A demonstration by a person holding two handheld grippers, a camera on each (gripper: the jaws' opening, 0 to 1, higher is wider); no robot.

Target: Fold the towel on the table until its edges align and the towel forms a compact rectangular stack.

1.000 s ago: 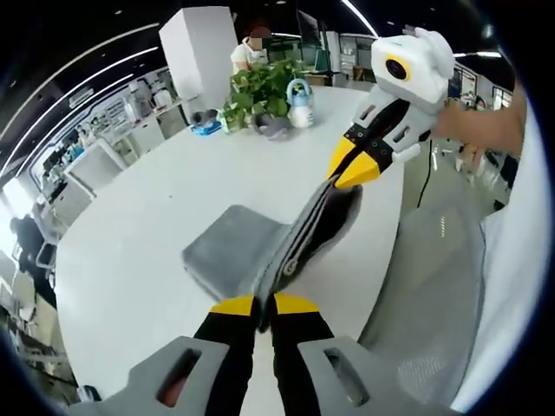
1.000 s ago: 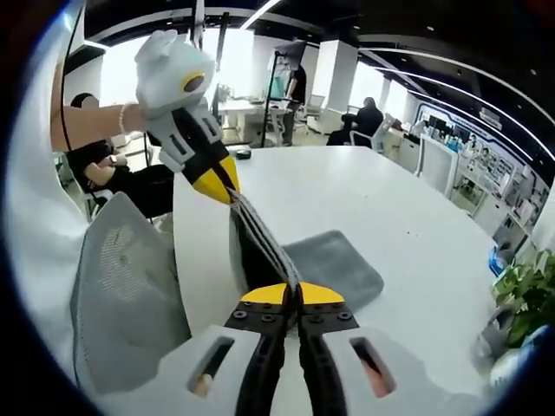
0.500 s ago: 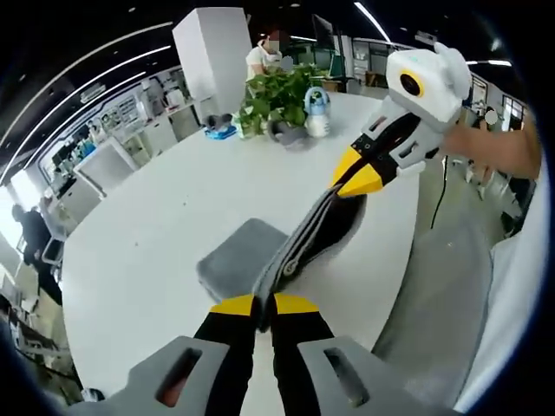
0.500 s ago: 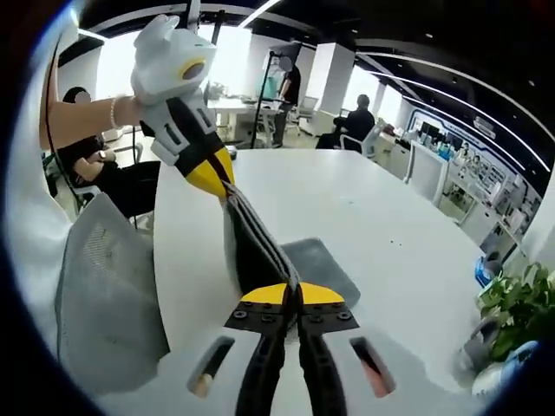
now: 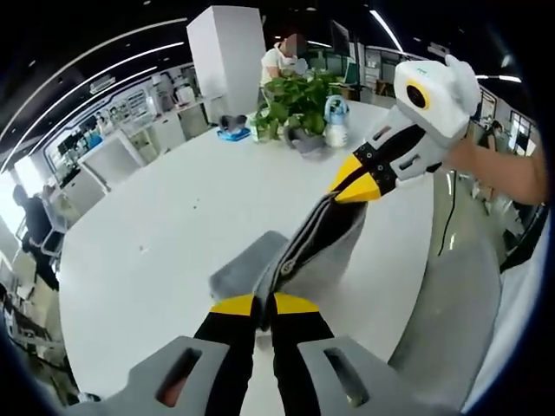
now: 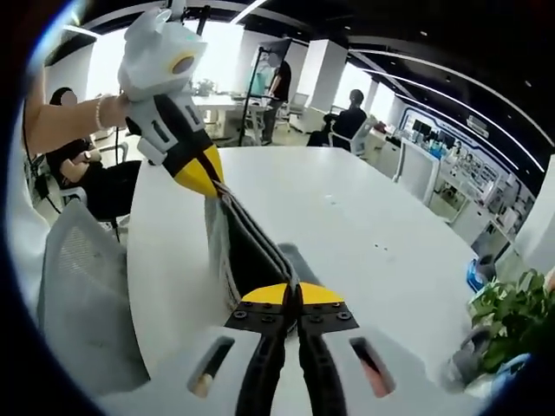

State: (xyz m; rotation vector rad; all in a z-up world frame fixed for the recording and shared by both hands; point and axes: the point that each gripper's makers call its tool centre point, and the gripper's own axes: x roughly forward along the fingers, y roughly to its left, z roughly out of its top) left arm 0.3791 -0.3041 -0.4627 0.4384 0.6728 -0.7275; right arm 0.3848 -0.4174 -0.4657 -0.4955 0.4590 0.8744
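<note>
Grey cloth, the towel (image 5: pixel 303 251) is folded and stretched taut between the left tool (image 5: pixel 264 305) and right tool (image 6: pixel 297 295), both clamped tight on its upper edge; its lower part sags onto the white table (image 5: pixel 147 251). Beyond the right tool stand a potted plant (image 5: pixel 299 100) and a small bottle (image 5: pixel 336 121); a mesh chair (image 6: pixel 82 303) sits beside the left tool.

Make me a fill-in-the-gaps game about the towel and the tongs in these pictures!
1. The towel stretched between the two tongs is ___ in colour.
2. The left tongs and the right tongs are both ___ on the towel's edge.
3. The tips of both tongs are coloured ___.
4. At the far end of the white table, a green ___ stands beside a small bottle.

Missing words: grey; shut; yellow; plant
</note>
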